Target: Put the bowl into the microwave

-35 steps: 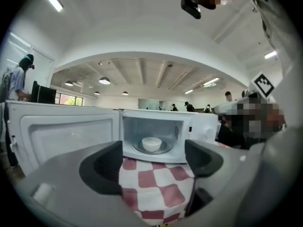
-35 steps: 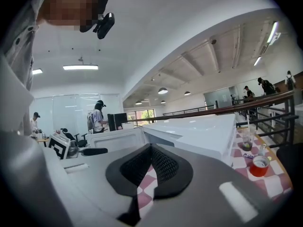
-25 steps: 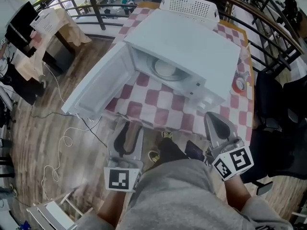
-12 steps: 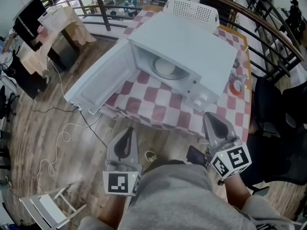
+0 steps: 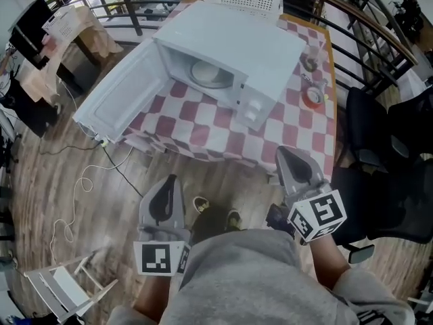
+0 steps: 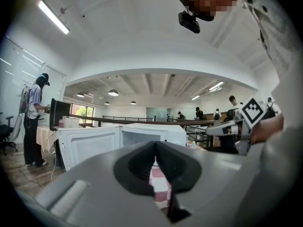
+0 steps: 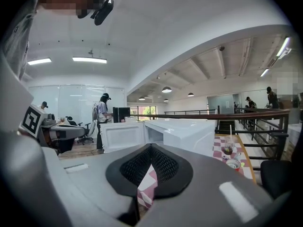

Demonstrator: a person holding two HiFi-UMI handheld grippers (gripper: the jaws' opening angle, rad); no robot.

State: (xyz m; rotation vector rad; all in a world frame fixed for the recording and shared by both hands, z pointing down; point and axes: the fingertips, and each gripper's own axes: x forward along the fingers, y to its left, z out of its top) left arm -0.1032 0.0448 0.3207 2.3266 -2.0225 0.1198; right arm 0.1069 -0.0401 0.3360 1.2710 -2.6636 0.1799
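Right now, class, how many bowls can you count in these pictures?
1: a white bowl inside the open microwave on the checked table. More could be hidden behind the microwave.

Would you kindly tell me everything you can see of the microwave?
The microwave is a white, boxy unit standing on the red-and-white checked tablecloth. Its door is swung wide open, overhanging the table edge. A white bowl sits inside the cavity. Knobs show on its front panel.
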